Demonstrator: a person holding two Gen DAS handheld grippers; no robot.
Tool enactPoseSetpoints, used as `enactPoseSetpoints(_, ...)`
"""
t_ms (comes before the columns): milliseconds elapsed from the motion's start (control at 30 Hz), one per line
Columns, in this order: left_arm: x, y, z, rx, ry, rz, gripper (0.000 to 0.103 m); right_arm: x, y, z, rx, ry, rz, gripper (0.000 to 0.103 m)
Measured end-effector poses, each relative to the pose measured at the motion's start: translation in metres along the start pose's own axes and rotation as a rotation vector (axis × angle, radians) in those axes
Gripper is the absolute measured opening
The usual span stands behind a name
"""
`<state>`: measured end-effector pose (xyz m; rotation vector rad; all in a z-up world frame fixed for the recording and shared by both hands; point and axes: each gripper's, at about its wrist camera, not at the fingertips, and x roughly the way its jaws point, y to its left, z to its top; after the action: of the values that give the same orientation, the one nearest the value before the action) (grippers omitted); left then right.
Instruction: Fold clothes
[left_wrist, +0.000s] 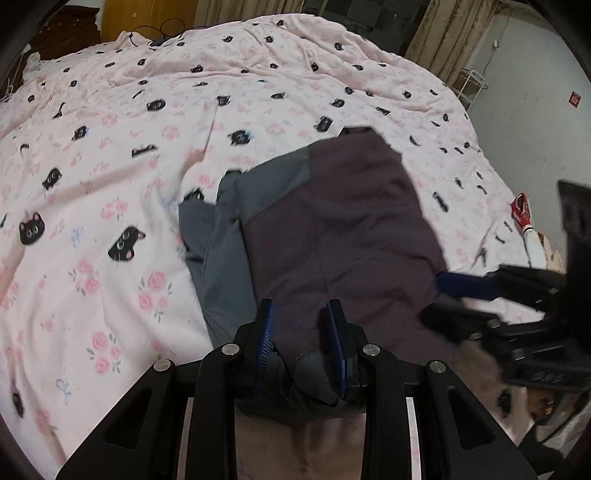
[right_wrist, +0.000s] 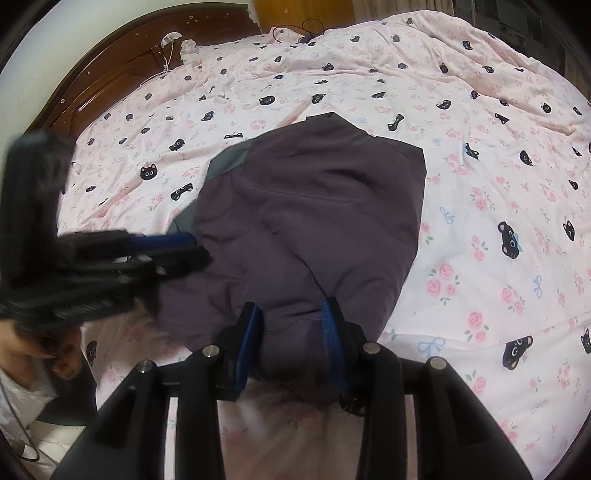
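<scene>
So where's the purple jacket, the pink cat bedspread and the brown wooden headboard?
Dark purple fabric jacket (right_wrist: 314, 206): right wrist view, middle of its top panel.
Pink cat-print bedspread (right_wrist: 498, 258): right wrist view, bare patch right of the jacket.
Brown wooden headboard (right_wrist: 110, 74): right wrist view, curved top.

bed covered by pink bedspread (left_wrist: 122, 155) printed with black cat faces and roses, rumpled. dark carved wooden headboard (right_wrist: 110, 81) at its far left. beige curtains (left_wrist: 447, 33) behind the bed. grey wall (left_wrist: 535, 122) at right; white wire rack (left_wrist: 472, 86) against it.
</scene>
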<state>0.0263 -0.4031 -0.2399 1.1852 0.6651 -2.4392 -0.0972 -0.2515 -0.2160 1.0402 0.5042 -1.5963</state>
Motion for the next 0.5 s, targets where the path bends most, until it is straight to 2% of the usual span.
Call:
enactPoseSetpoints(200,0.003,0.003,0.000,-0.020,-0.005,-0.019,0.026,0.002,0.015,0.001,-0.046,0.000,-0.028,0.052)
enactPoseSetpoints(367,-0.031,0.009,0.003,-0.072,-0.084,-0.087,0.027,-0.012,0.016,0.002,-0.012,-0.048,0.003,0.066)
enactPoseSetpoints(400,-0.038,0.011,0.004,-0.088,-0.102,-0.104,0.029,-0.017,0.012,0.002,0.010,-0.061,0.018,0.066)
enactPoseSetpoints(500,-0.058,0.027,0.004,-0.194,-0.150,-0.179,0.051,-0.021,0.003,0.002,0.056,-0.072,0.058,0.067)
